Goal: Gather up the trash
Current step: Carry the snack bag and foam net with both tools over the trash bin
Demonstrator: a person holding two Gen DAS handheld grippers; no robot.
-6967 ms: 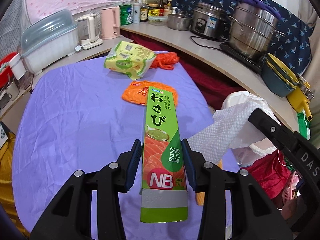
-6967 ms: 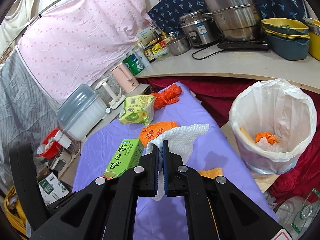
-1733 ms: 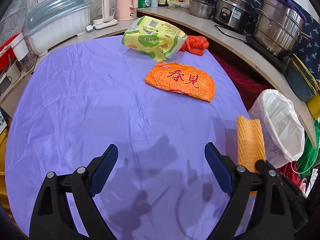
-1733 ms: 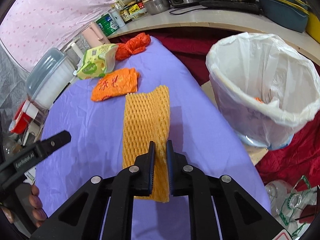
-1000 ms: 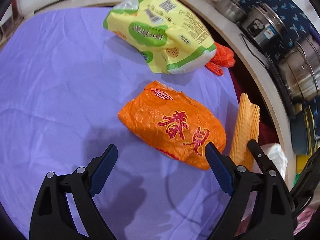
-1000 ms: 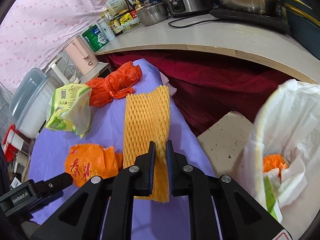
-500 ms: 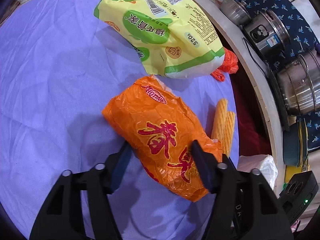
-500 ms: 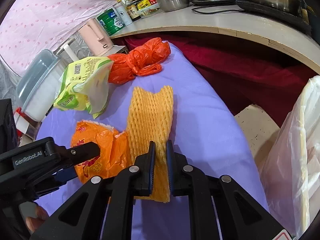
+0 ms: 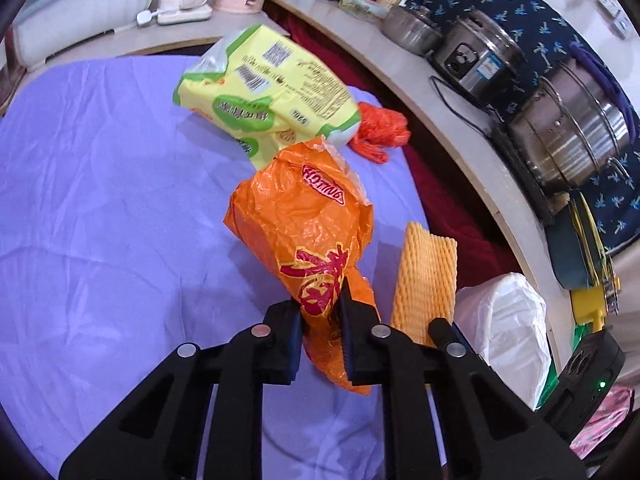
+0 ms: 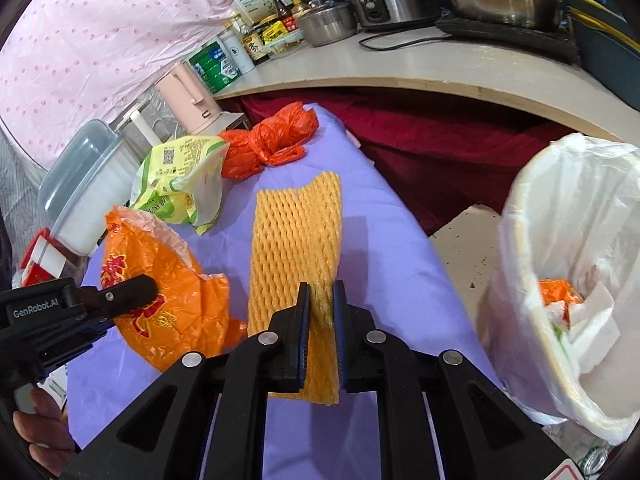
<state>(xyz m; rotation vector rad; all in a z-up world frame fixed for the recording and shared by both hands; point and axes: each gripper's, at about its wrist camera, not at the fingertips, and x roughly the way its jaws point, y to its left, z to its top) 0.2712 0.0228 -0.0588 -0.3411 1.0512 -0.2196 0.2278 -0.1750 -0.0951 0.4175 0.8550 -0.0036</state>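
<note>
Wrapper (image 9: 308,240), orange, is lifting off the cloth (image 9: 100,200) as the left gripper (image 9: 320,316) is closing on it; right gripper (image 10: 320,312) is pinching foam net (image 10: 296,232) beside the bin (image 10: 568,240), so both are going binward.

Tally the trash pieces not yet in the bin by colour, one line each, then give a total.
Orange: 2, the snack bag in the closing left tongs and the knotted plastic bag on the purple cloth.
Yellow-orange: 1, the foam net sleeve gripped by the right tongs.
Yellow-green: 1, the food packet.
Total: 4
</note>
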